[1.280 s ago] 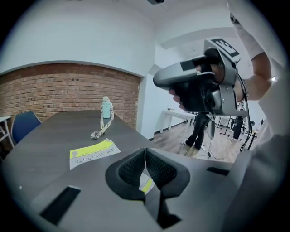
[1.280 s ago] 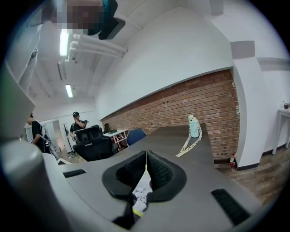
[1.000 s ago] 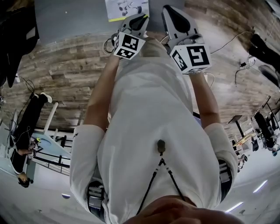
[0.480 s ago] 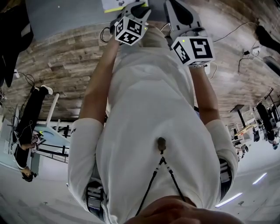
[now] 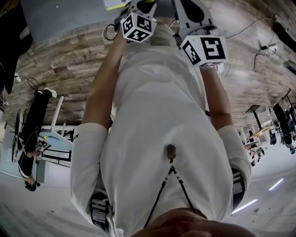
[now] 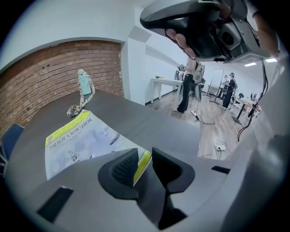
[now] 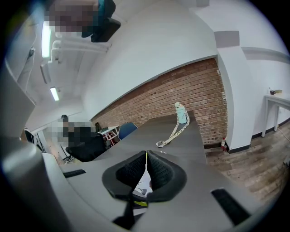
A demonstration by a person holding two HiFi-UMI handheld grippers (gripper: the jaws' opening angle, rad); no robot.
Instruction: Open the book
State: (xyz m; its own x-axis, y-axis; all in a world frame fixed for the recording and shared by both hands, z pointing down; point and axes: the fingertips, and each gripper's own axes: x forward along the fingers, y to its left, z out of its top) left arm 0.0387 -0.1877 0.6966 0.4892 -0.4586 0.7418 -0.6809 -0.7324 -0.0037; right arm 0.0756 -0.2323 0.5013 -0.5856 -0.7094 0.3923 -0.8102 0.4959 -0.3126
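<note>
A thin book [image 6: 81, 140] with a white cover and a yellow-green band lies on the grey table [image 6: 149, 122]. My left gripper [image 6: 144, 156] is over its near corner. The jaws are closing, and the book's yellow-green edge stands between them beside the left pad with a gap still showing. My right gripper [image 7: 146, 156] has its pads nearly together on a thin edge of the book's cover, with a white page [image 7: 144, 188] below. In the head view only a sliver of the book [image 5: 113, 4] shows beyond the left marker cube [image 5: 137, 27] and the right one [image 5: 203, 50].
A pale green bottle [image 6: 84, 84] with a patterned lanyard [image 6: 76, 108] stands at the table's far end by the brick wall [image 7: 190, 86]. A blue chair [image 7: 127, 129] is beside the table. Behind are a white table [image 6: 167, 83], people and cables on the wooden floor [image 6: 219, 147].
In the head view both grippers have shifted toward the table at the picture's top. The book, clearly visible a second ago, is now mostly hidden behind the left gripper.
</note>
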